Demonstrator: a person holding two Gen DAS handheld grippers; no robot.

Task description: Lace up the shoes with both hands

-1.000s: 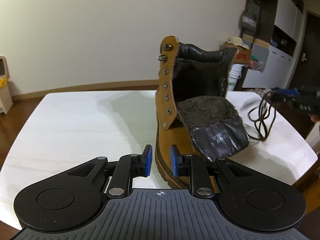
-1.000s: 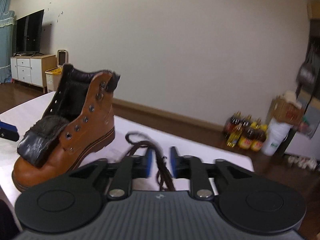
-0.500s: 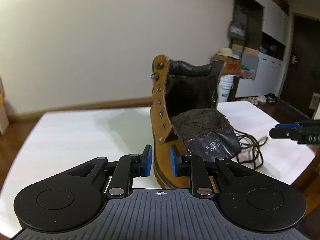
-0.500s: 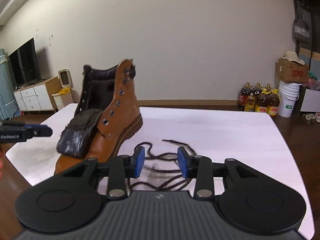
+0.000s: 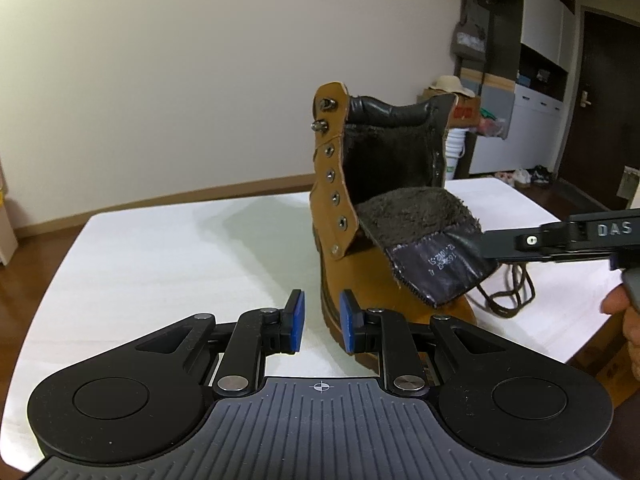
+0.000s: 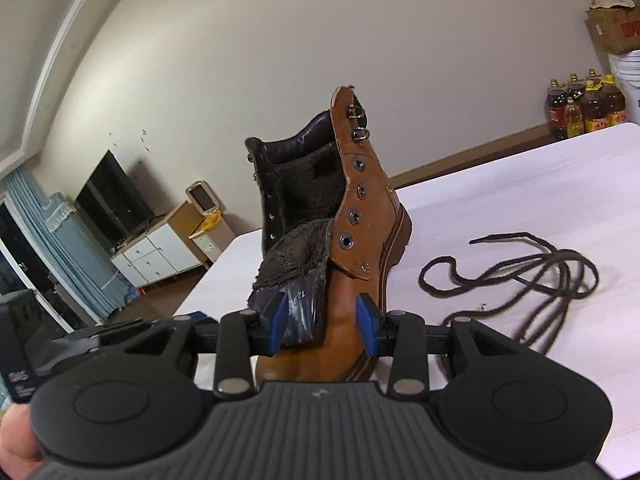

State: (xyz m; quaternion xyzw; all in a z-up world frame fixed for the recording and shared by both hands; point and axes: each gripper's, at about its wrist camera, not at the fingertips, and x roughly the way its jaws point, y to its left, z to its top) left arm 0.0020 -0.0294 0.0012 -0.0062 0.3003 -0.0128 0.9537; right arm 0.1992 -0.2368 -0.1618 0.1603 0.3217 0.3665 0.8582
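Here | right claw [image 6: 323,330] spread, "DAS" | left claw [image 5: 321,322] spread | boot [image 5: 360,240] tongue print unreadable

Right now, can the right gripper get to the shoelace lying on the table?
Probably yes. The right gripper is open, and the shoelace lies loose on the table to its right, with nothing covering it. The boot stands straight ahead between the fingers, so the gripper would need to swing right first.

Boot [image 6: 362,236] toe hidden behind right gripper [image 6: 323,324] body; lace [image 5: 508,292] mostly behind tongue [image 5: 424,248].
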